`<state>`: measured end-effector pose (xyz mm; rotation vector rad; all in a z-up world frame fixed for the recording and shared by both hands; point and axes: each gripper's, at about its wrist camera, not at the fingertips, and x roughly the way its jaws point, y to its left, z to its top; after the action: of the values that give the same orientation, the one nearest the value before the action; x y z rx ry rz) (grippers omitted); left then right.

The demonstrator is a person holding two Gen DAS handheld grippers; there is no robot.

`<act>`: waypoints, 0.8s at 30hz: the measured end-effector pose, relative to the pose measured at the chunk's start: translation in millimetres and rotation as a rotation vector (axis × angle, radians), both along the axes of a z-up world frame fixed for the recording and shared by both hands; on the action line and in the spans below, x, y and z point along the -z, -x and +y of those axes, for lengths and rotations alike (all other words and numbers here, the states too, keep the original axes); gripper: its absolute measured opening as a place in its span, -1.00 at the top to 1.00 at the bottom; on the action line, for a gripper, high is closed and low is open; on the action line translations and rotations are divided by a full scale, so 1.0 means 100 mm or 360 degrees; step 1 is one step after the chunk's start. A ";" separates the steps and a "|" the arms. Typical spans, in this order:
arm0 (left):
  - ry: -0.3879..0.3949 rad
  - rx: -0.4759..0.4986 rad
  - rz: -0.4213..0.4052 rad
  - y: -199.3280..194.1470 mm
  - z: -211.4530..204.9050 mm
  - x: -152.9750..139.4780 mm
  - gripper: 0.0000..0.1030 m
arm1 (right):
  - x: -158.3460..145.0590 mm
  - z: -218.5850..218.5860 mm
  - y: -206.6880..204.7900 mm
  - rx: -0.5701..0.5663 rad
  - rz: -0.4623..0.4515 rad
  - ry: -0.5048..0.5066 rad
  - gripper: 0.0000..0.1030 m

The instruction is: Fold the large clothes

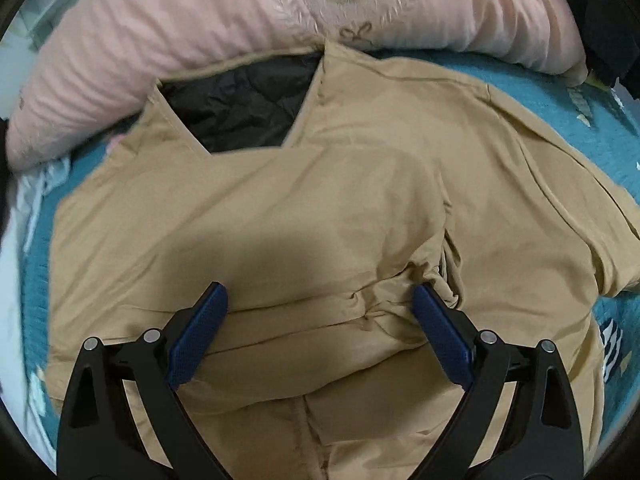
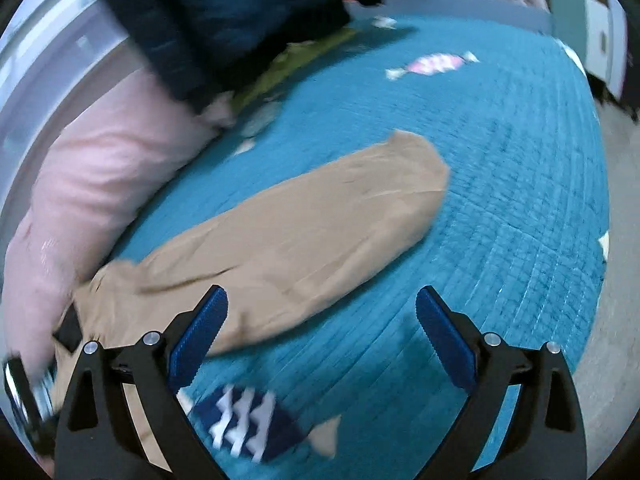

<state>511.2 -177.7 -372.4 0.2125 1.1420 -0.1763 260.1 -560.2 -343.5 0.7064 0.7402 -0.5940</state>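
A large tan jacket (image 1: 340, 200) lies spread on a teal quilted bedcover (image 1: 600, 136), its collar open on a black quilted lining (image 1: 240, 108). One sleeve is folded across the chest. My left gripper (image 1: 320, 304) is open and empty, just above the jacket's middle. In the right wrist view the other tan sleeve (image 2: 304, 232) stretches out flat across the bedcover (image 2: 500, 200). My right gripper (image 2: 322, 308) is open and empty, hovering by that sleeve's near side, its left finger (image 2: 200, 340) over the sleeve's edge.
A pink duvet (image 1: 200, 40) is bunched behind the collar and also shows in the right wrist view (image 2: 100, 168). Dark blue clothing (image 2: 224, 12) is piled at the back. The bed's right edge drops to a grey floor (image 2: 616, 280).
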 end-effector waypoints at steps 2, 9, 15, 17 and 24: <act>-0.0006 0.0004 0.0023 -0.02 0.01 0.06 -0.83 | 0.10 -0.15 0.00 0.0043 -0.0047 -0.0083 -0.79; 0.0040 -0.0006 0.0040 -0.04 0.05 0.16 -0.82 | 0.26 -0.42 -0.20 0.0053 -0.0147 -0.0258 0.12; 0.0053 0.0004 0.0020 -0.01 0.06 0.16 -0.83 | 0.14 -0.33 -0.32 -0.0055 -0.0093 -0.0117 0.86; 0.0095 0.0003 0.0002 0.03 0.09 0.11 -0.83 | 0.02 -0.26 -0.36 -0.0081 -0.0118 -0.0042 0.87; 0.0232 -0.0113 -0.0050 0.18 0.43 -0.22 -0.83 | -0.67 0.34 -0.58 -0.0274 -0.0324 0.0233 0.87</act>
<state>493.1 -135.1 -350.8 0.0456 1.0986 -0.1918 318.0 -526.1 -276.7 0.5518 0.5558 -0.4074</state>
